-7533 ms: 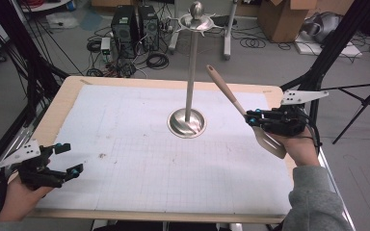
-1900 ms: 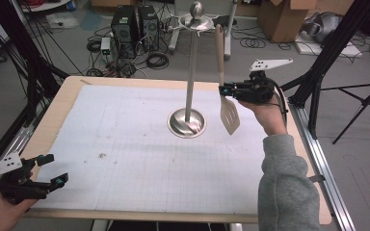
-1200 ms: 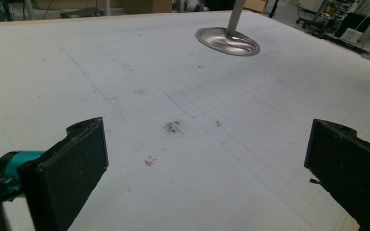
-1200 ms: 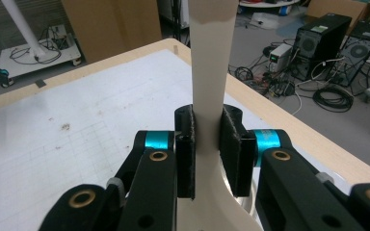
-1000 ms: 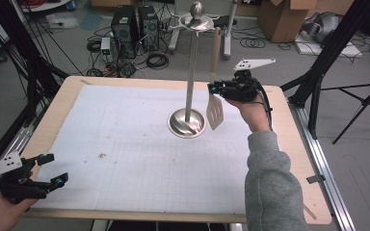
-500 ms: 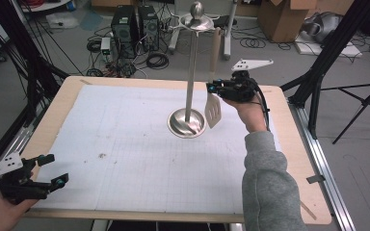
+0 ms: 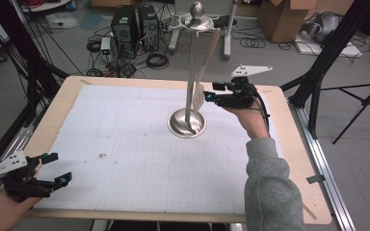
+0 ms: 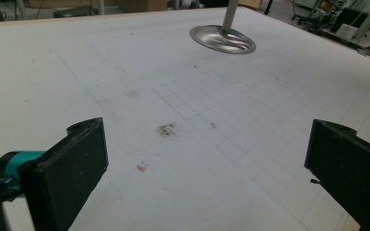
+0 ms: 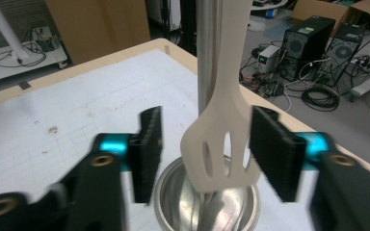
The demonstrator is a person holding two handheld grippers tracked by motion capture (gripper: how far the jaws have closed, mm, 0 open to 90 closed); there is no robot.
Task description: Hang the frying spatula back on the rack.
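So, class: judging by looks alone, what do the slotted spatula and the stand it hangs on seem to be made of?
Slotted spatula: matte, pale beige with smooth moulded slots, probably plastic or silicone, possibly light wood.
Stand: polished metal, likely steel; its dished base and pole give mirror-like reflections.

One table (image 7: 77,96), wooden, under one white gridded mat (image 7: 125,144). One steel stand (image 7: 191,72) at upper centre of the high view: one round base, one upright pole, one ball on top. One pale slotted spatula (image 7: 200,94) hanging beside the pole. Two grippers, left gripper (image 7: 53,169) at lower left, right gripper (image 7: 211,91) right of centre, two black fingers (image 9: 147,149) on each. Two computer towers (image 7: 132,24) on the floor at top.
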